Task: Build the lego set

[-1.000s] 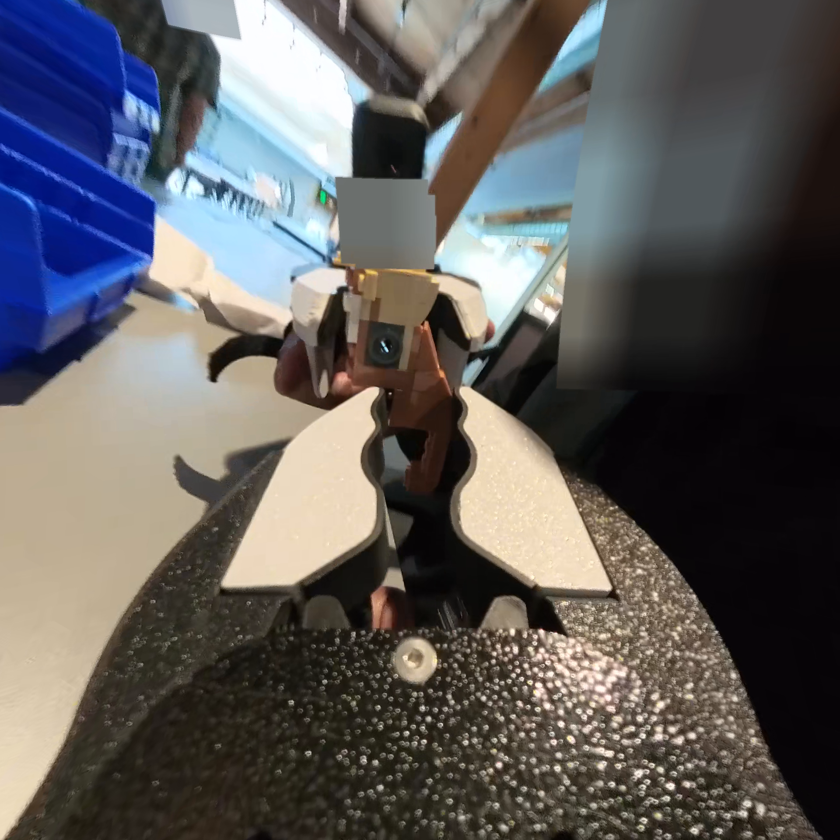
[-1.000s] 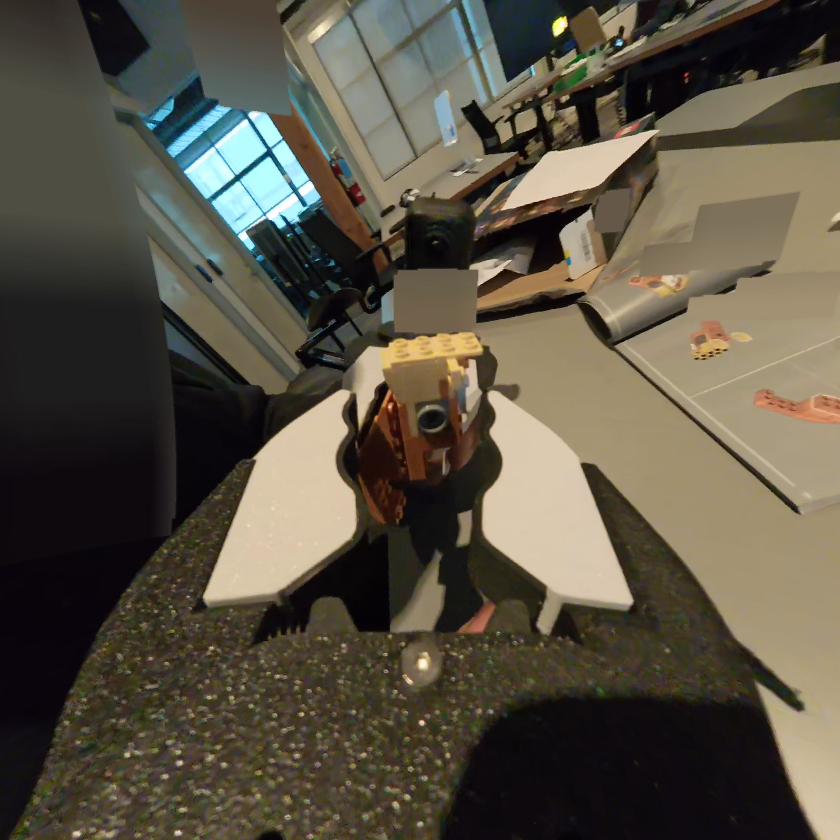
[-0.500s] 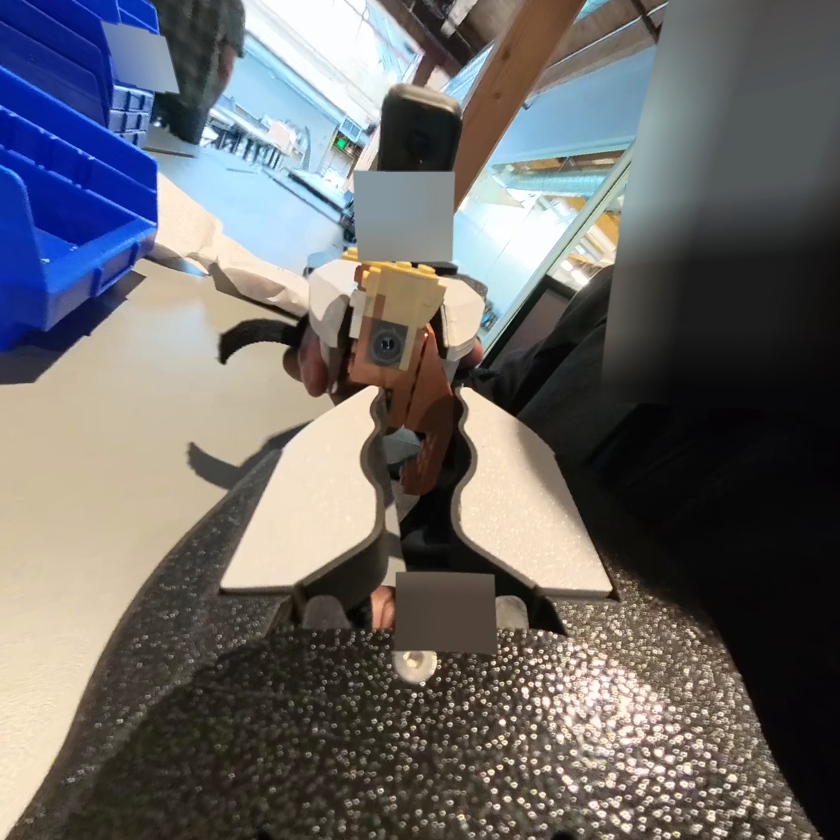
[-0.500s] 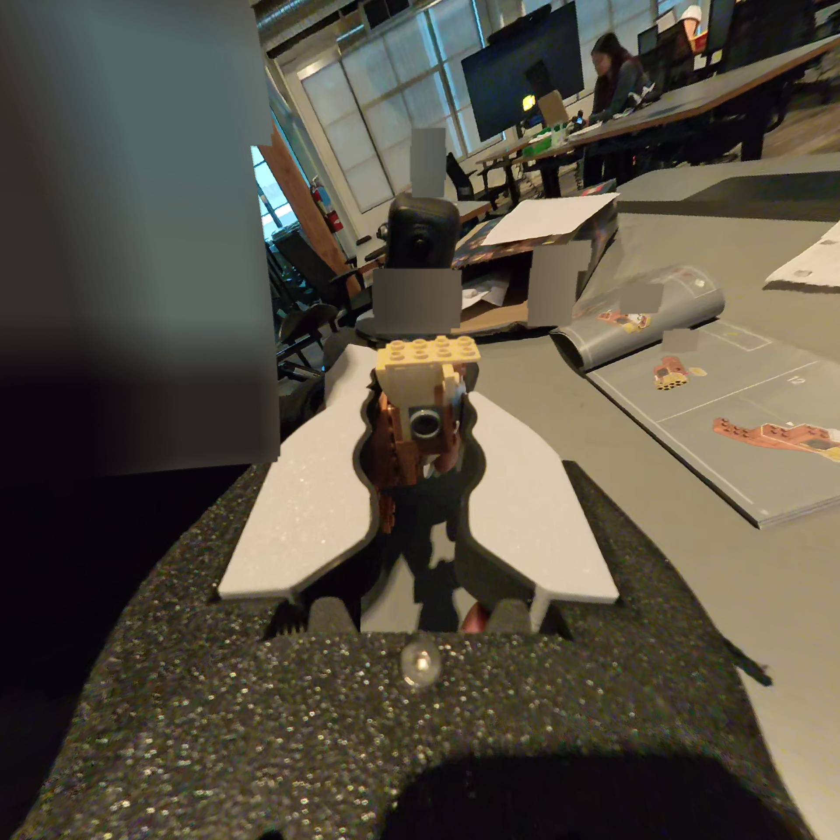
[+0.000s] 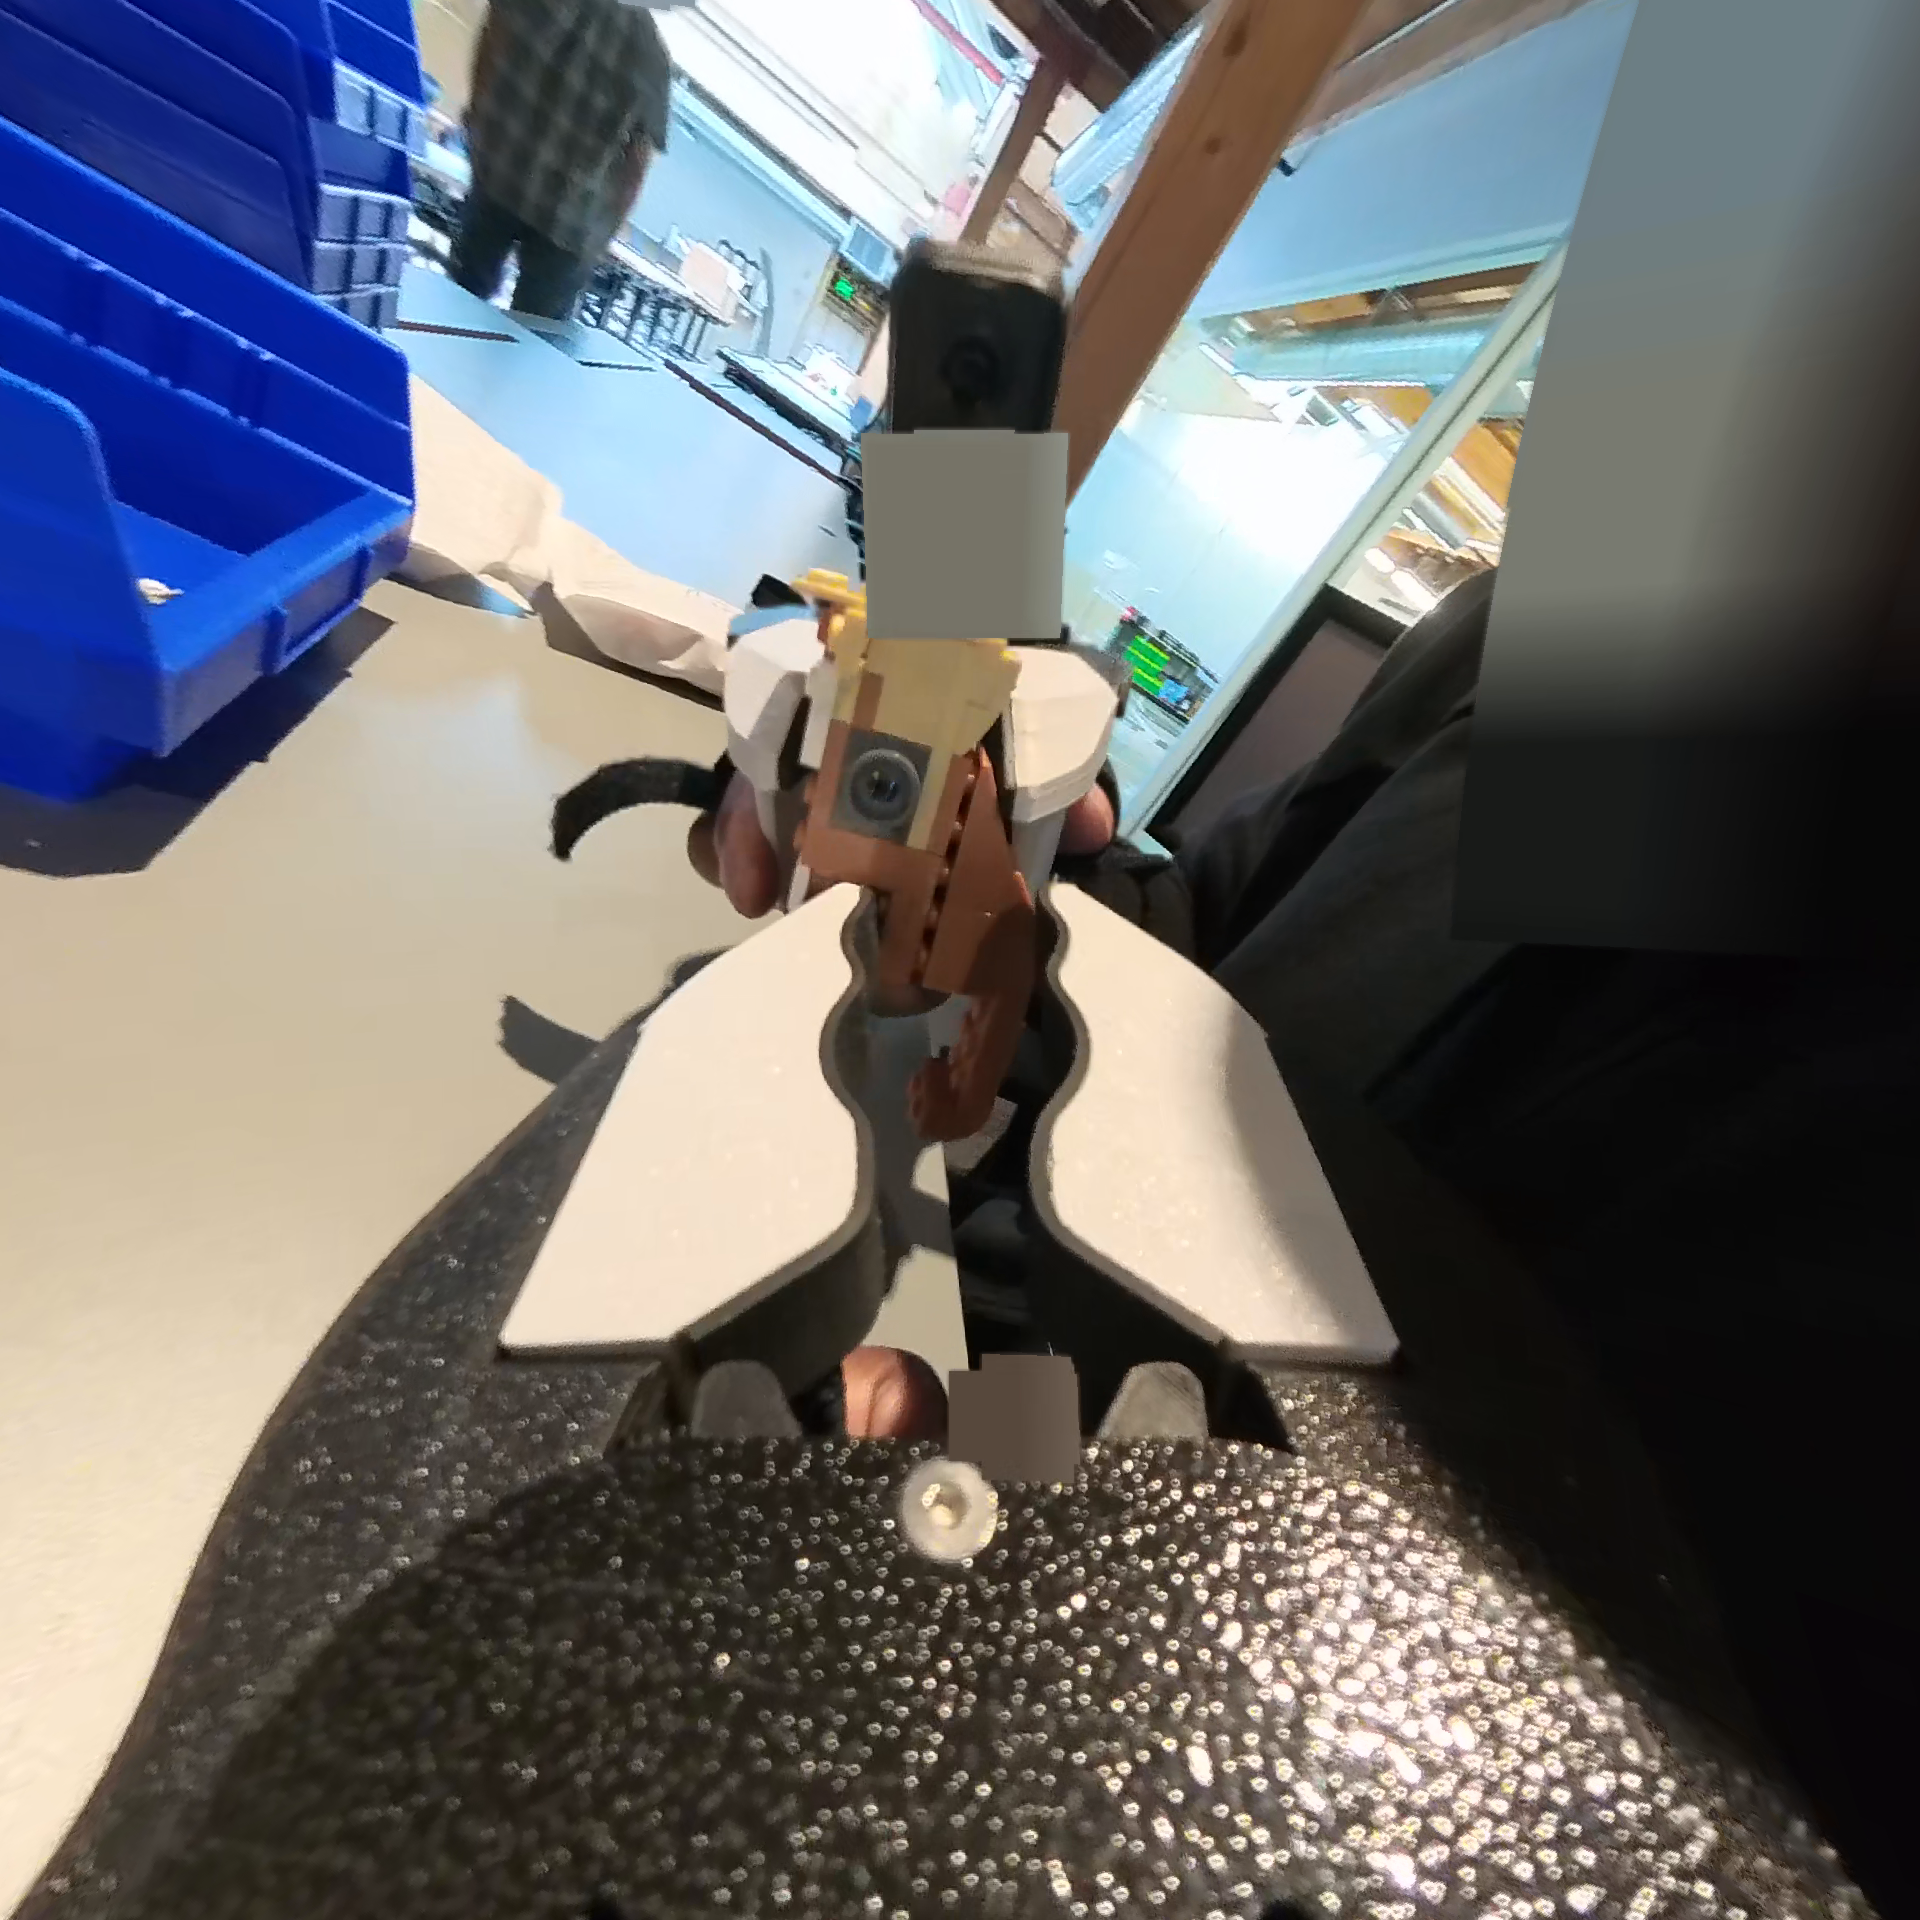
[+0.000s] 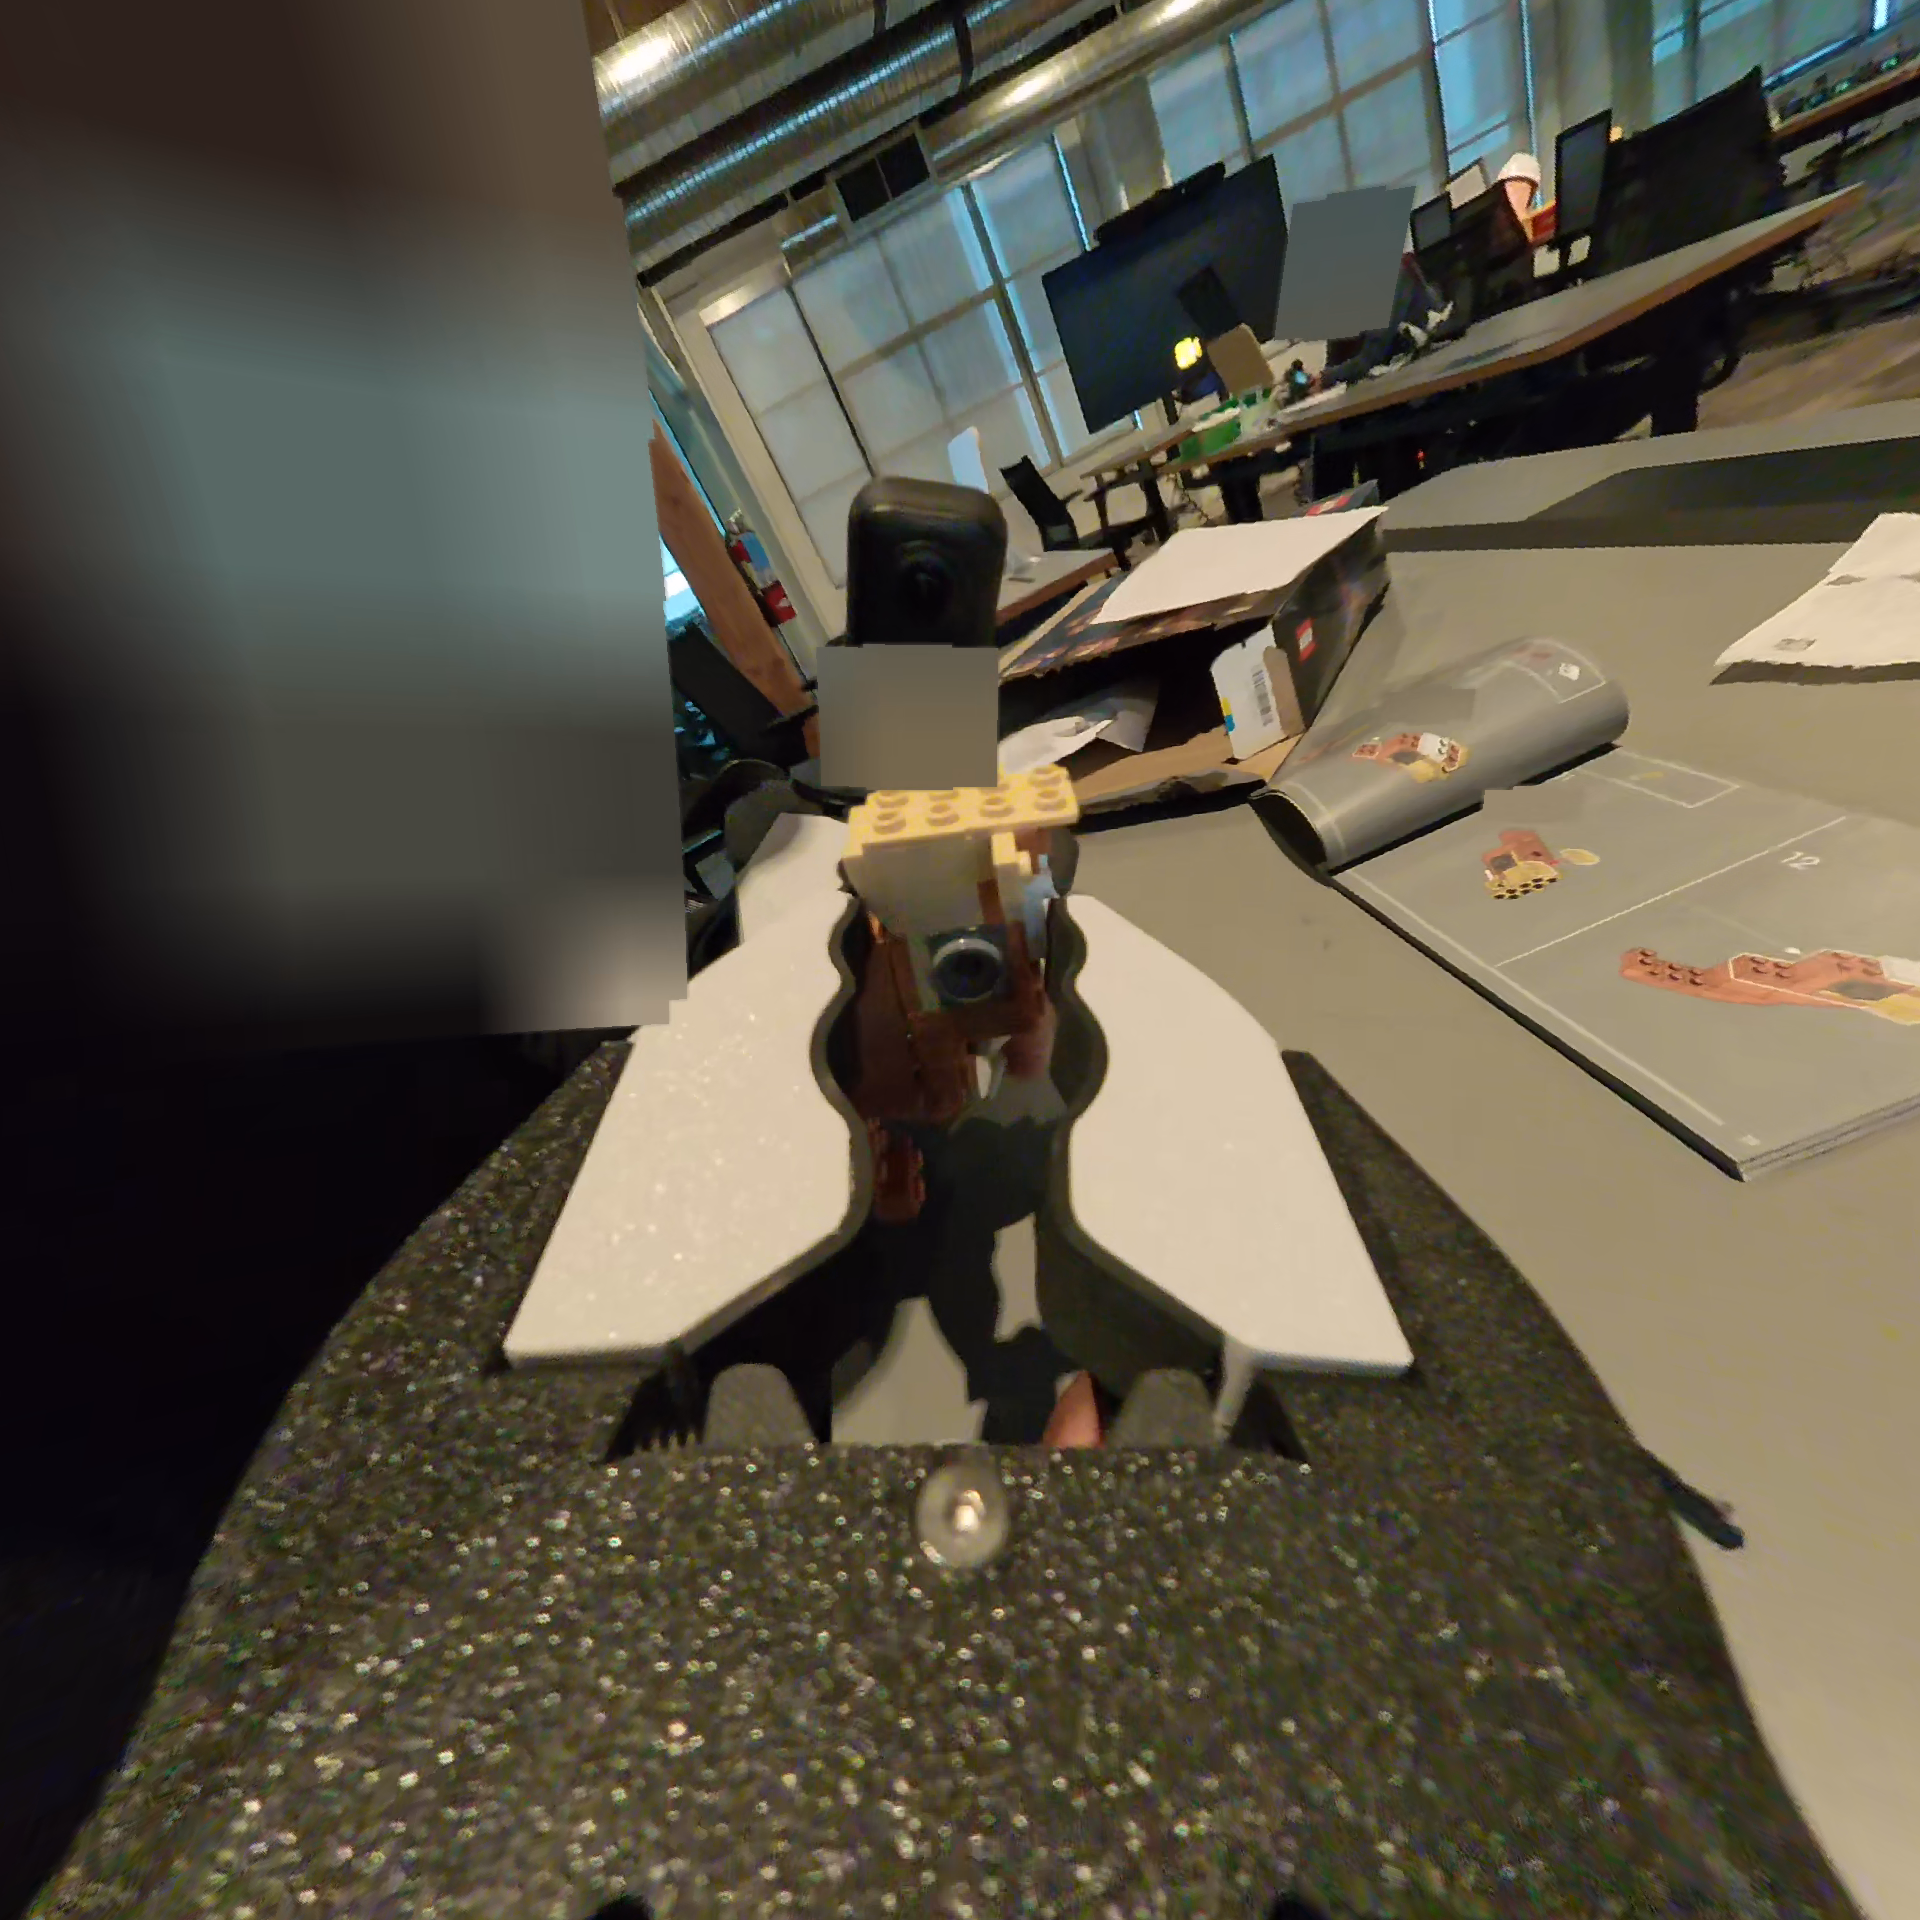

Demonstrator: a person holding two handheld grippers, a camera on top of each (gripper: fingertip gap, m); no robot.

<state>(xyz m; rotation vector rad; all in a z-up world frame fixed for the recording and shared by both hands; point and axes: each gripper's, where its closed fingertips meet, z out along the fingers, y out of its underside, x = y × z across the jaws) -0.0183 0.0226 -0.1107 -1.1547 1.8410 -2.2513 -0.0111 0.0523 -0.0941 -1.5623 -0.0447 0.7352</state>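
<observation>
A small lego assembly [image 5: 935, 831] of brown and tan bricks with a grey round stud piece on its face is held above the grey table [image 5: 260, 987] between both grippers, which face each other. My left gripper [image 5: 948, 909] is shut on its brown lower end. In the right wrist view the assembly [image 6: 961, 940] has a tan plate [image 6: 966, 810] on top, and my right gripper [image 6: 956, 920] is shut on it. The right gripper's white fingers [image 5: 1055, 727] show behind the assembly in the left wrist view.
Blue storage bins [image 5: 156, 468] stand at the left, with crumpled paper [image 5: 582, 592] behind them. An open instruction booklet [image 6: 1662, 935], an open cardboard box [image 6: 1247, 634] and a paper sheet [image 6: 1839, 613] lie on the table to the right. A person [image 5: 561, 156] stands far back.
Both grippers have tilted together with the assembly still held between them. The tan plate on top now shows more in the right wrist view. The grip has not changed.
</observation>
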